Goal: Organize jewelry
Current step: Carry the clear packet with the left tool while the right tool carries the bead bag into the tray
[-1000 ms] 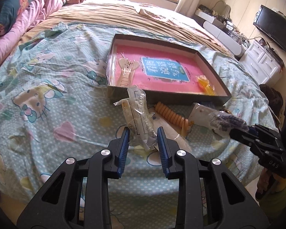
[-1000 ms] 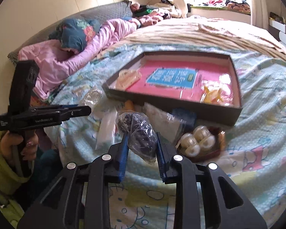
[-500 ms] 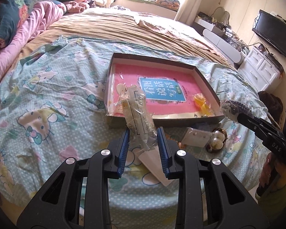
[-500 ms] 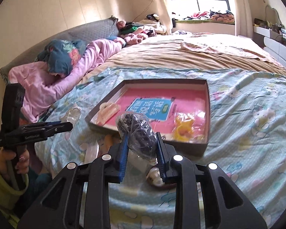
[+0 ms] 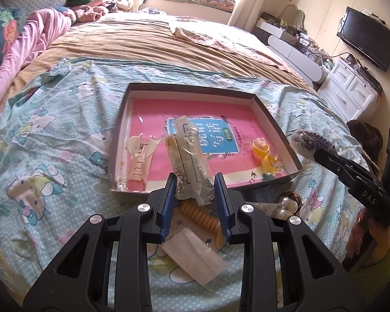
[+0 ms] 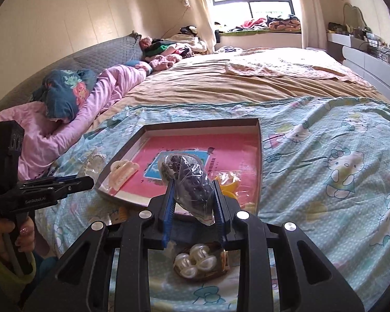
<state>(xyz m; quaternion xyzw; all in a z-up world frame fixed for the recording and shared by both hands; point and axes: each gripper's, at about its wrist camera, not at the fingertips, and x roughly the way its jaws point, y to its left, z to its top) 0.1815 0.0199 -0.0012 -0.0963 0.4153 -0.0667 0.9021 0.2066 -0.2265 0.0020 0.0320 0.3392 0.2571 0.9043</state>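
Holding a clear packet, left gripper above tray edge; right gripper clamps a dark-bead bag over tray.

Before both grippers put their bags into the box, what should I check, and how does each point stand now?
1. Left gripper shut on the pale packet: ok.
2. Right gripper shut on the dark bead bag: ok.
3. Both bags over the box: cannot tell.
4. Free pink floor between cream hair claw and yellow rings: ok.
5. Grippers apart from each other: ok.
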